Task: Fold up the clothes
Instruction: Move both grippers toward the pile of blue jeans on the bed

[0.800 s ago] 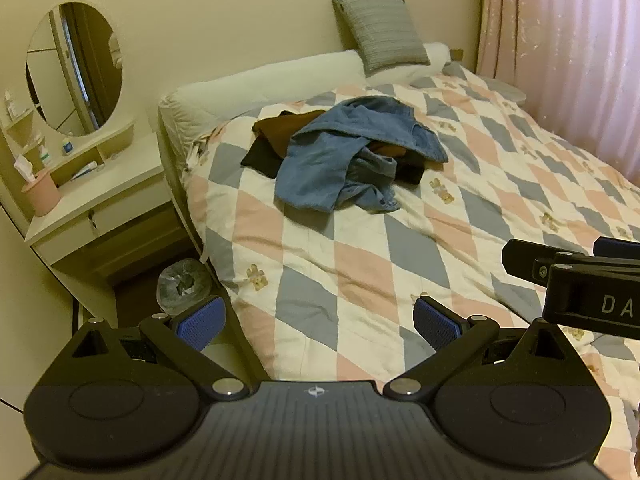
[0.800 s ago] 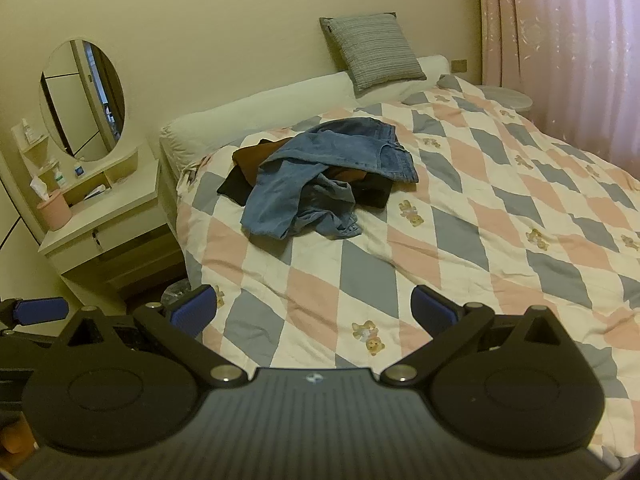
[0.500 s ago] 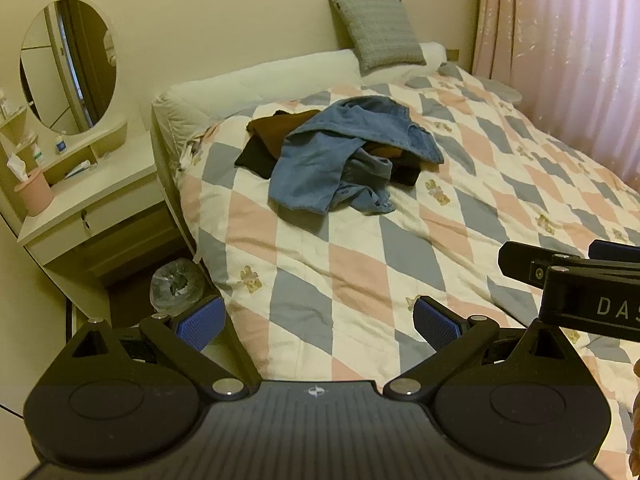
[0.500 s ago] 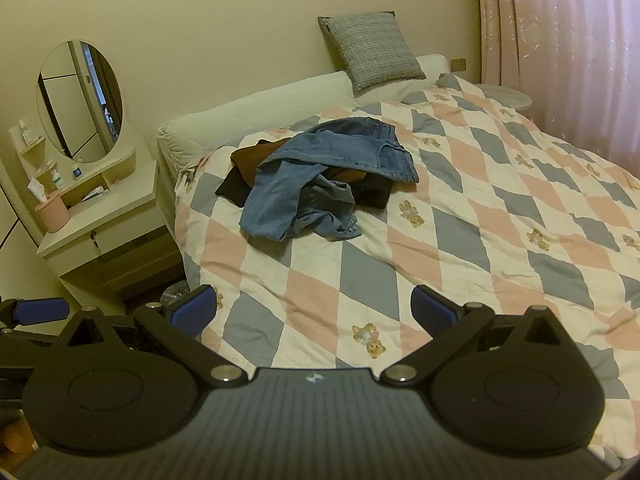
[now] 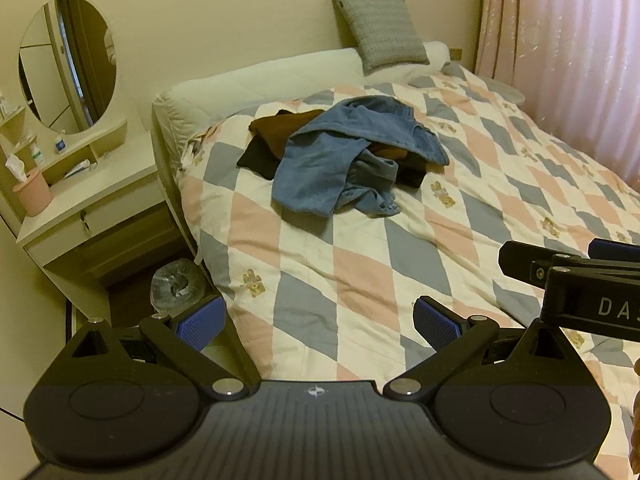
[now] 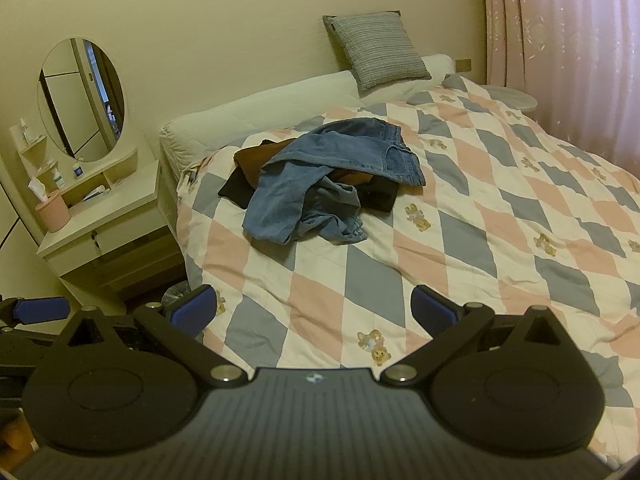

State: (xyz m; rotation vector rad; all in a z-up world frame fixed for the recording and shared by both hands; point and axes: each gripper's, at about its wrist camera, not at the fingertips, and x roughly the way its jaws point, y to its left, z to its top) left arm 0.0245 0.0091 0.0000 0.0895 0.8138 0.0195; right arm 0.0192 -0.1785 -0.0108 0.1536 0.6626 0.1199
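White "DA" on right gripper (image 5: pixel 592 258)

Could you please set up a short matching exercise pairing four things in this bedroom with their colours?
Things:
1. jeans
2. cup
3. cushion
4. garment lying directly under the jeans

Colours:
A. grey
B. brown
C. blue
D. pink

Pairs: 1-C, 2-D, 3-A, 4-B

A bed (image 5: pixel 360 280) is wearing a quilt of pink, grey and white diamonds. A heap of clothes (image 5: pixel 352 160) is lying on it near the head: blue jeans (image 6: pixel 320 176) are sprawling over brown and black garments.
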